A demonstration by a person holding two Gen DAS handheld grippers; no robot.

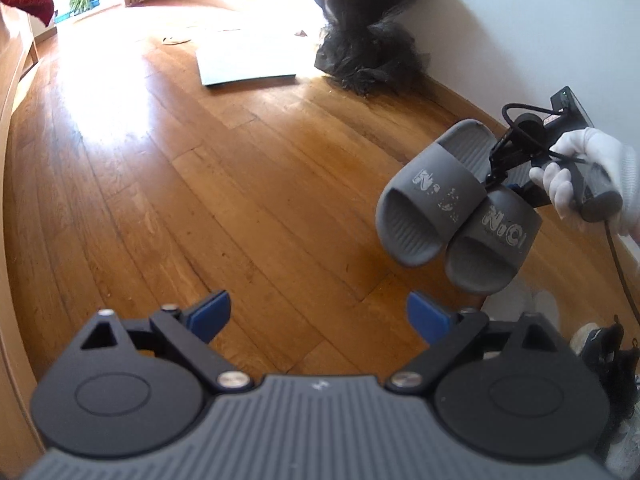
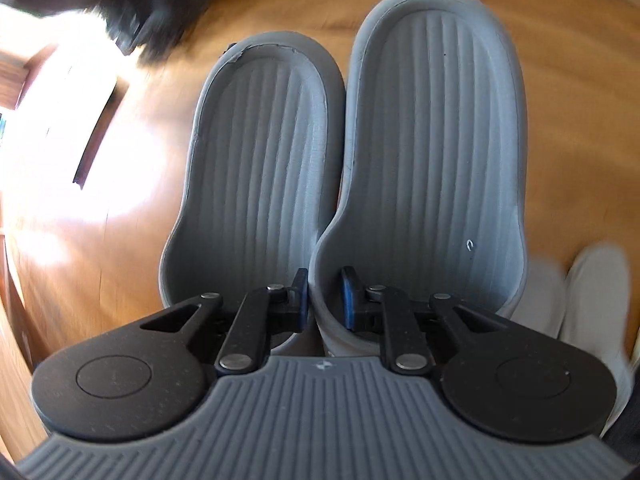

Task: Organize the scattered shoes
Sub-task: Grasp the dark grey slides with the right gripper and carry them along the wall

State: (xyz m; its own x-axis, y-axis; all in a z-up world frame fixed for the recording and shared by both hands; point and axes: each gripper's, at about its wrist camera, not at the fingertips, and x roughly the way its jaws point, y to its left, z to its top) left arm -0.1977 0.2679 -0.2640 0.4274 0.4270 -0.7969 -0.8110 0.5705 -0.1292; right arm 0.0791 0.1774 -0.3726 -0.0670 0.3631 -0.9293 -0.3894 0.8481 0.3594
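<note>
- Left gripper [image 1: 318, 316], bottom centre of the left wrist view: blue-padded jaws spread wide, nothing between them, only wooden floor [image 1: 200, 184] beyond.
- Right gripper [image 2: 324, 296], bottom centre of its own view: jaws nearly closed, pinching the adjoining heel rims of two grey slippers [image 2: 352, 160] at once.
- Same grip seen from the left wrist view, right of frame: white-gloved right hand [image 1: 580, 172] holds the tool, slippers [image 1: 456, 208] hanging clear of the floor, toes down.
- Slippers: 2, matching grey slides, ribbed footbeds, worn white lettering on the straps; side by side, edges touching.
- Other shoes: pale pair [image 2: 580, 300] at right edge of right view, blurred; black lace-up shoe [image 1: 608, 360] at lower right of left view, count unclear.
- Farther off, upper centre: one flat pale board [image 1: 248, 60] on the floor.
- Beside it, upper right: one black mesh bundle [image 1: 368, 40] against the white wall [image 1: 520, 20].
</note>
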